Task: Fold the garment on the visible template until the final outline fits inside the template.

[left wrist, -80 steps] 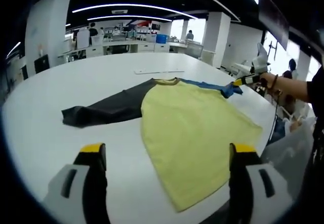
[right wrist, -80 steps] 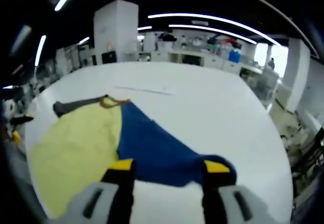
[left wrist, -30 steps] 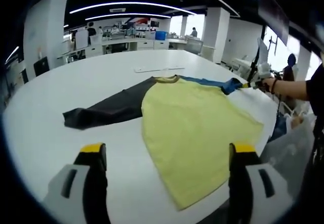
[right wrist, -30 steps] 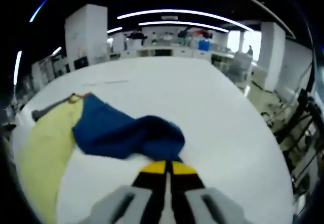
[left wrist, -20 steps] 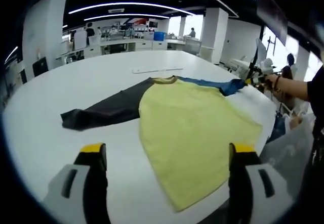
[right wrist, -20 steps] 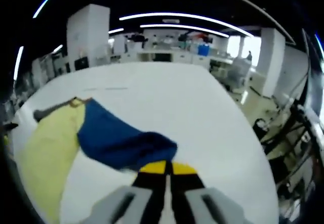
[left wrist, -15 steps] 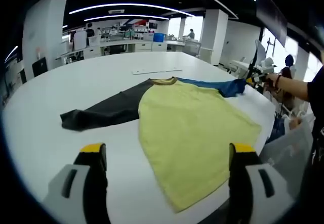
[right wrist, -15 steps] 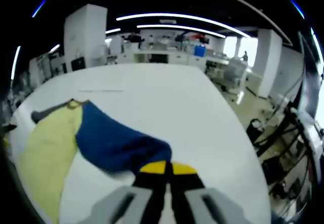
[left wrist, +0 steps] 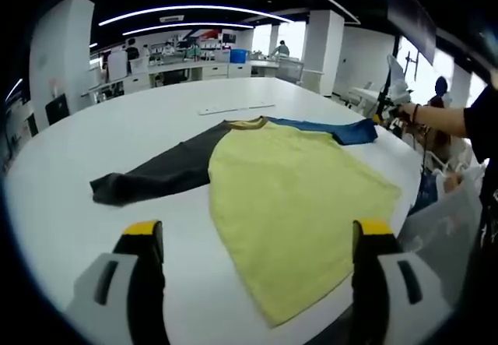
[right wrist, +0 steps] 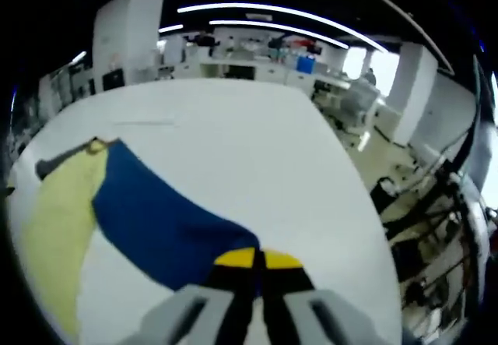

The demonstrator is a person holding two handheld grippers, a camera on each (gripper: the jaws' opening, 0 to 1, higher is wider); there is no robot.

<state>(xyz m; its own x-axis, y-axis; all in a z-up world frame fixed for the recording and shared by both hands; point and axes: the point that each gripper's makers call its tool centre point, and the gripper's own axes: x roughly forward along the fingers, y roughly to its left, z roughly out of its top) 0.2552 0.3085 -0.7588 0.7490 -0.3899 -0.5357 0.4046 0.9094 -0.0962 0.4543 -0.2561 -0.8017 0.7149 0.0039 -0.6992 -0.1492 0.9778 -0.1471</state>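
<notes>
A shirt lies flat on the white table (left wrist: 140, 127): yellow body (left wrist: 288, 197), dark grey sleeve (left wrist: 156, 175) stretched to the left, blue sleeve (left wrist: 327, 129) stretched to the right. My left gripper (left wrist: 257, 244) is open near the table's near edge, short of the shirt's hem, with nothing between its fingers. In the left gripper view the right gripper (left wrist: 383, 116) is at the blue sleeve's cuff, held by a person's hand. In the right gripper view my right gripper (right wrist: 254, 261) is shut on the blue sleeve (right wrist: 159, 224), pulled out straight from the yellow body (right wrist: 54, 212).
A thin white strip (left wrist: 233, 109) lies on the table beyond the collar. A person's arm (left wrist: 459, 123) and a white bag (left wrist: 447, 228) are at the table's right edge. Desks and pillars stand far behind. The table's right edge (right wrist: 366, 205) drops to chairs and floor.
My right gripper shut on the blue sleeve's cuff, lifted the bunched sleeve and drew it outward until it lies straight. My left gripper stayed open and still.
</notes>
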